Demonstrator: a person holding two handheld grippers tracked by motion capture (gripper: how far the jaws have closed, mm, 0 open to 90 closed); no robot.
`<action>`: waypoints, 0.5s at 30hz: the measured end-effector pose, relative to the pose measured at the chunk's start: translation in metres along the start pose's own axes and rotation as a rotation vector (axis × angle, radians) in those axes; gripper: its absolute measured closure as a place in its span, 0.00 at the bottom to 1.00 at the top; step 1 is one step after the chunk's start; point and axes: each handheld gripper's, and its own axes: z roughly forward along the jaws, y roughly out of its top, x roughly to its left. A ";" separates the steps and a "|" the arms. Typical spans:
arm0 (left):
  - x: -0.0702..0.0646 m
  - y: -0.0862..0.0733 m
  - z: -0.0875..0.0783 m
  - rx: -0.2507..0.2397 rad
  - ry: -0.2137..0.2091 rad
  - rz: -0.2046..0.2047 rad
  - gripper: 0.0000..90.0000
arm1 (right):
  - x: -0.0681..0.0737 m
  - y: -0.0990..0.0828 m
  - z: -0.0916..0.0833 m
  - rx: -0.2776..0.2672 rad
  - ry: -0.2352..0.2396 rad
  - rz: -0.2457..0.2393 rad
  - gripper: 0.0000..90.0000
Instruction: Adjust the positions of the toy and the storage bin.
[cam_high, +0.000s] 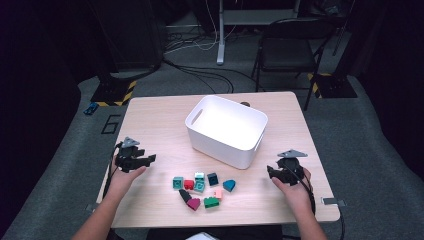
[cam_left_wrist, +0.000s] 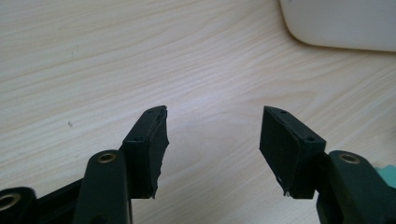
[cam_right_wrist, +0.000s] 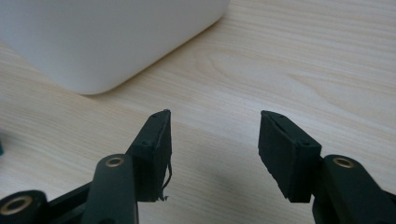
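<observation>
Lab, dark room, floor cables (cam_high: 200, 47), hazard-taped stands (cam_high: 116, 93)

Blk folding chair (cam_high: 291, 50) & floor cables (cam_high: 200, 75) behind table.

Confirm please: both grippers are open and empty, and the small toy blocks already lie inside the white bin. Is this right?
Not quite. The left gripper and right gripper are open and empty, but the high view shows the toy blocks on the table, in front of the white bin.

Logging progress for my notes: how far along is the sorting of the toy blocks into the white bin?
Nothing looks done: the white bin looks empty inside. Nothing is in hand: the left gripper and right gripper are open over bare table. Left to do: the whole cluster of blocks sits in front of the bin.
</observation>
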 end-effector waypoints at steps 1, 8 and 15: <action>0.000 0.006 -0.002 0.003 -0.028 -0.001 0.47 | 0.002 0.002 -0.001 0.001 0.010 0.008 0.49; -0.004 0.023 -0.008 0.011 -0.050 0.012 0.50 | 0.008 0.012 -0.009 -0.024 0.025 -0.004 0.50; -0.009 0.041 -0.007 0.003 -0.073 0.036 0.51 | 0.010 0.027 -0.017 -0.024 0.051 -0.008 0.50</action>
